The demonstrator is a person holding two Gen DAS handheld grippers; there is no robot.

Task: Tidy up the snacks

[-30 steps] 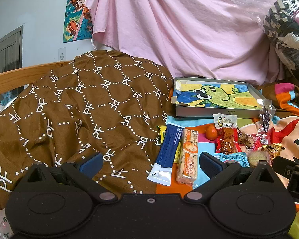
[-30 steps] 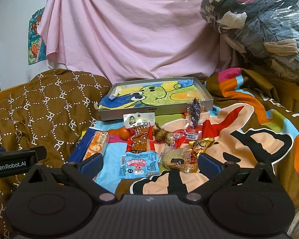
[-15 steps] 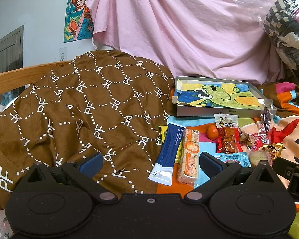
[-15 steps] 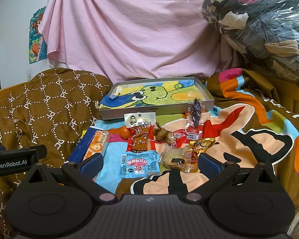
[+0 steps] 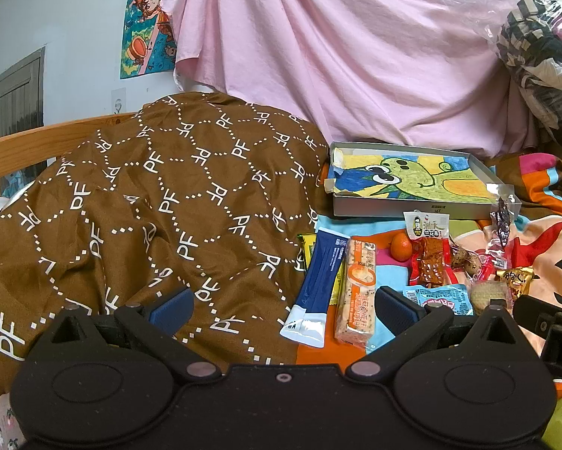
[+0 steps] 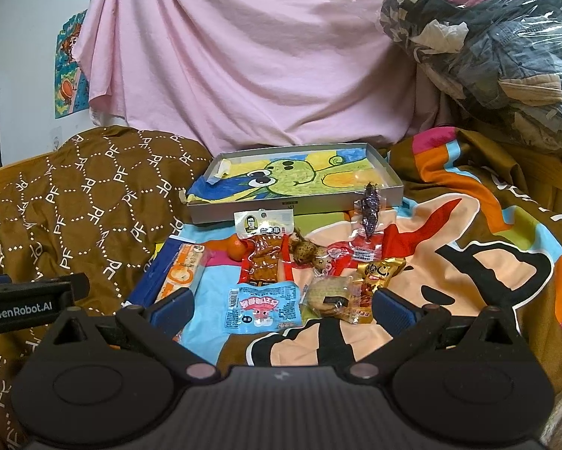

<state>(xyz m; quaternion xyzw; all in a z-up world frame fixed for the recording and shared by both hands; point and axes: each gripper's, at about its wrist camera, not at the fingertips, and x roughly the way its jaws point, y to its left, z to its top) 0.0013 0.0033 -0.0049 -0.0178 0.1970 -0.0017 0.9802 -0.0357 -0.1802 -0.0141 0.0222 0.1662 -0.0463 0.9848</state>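
while both claws gape empty, left claw [image 5: 282, 305], right claw [image 6: 282, 305], bright crinkly snack packets [image 6: 299, 270] heaped

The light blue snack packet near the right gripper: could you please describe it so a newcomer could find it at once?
Start at the shallow grey box with the green cartoon drawing. In the snack pile before it, the light blue packet lies flat at the near edge. It alone is pale blue, with pink lettering and a small cartoon figure.

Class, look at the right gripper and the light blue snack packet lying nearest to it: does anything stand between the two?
Nothing visible does. The right gripper is open, and the light blue snack packet lies flat on the blanket straight ahead, uncovered.
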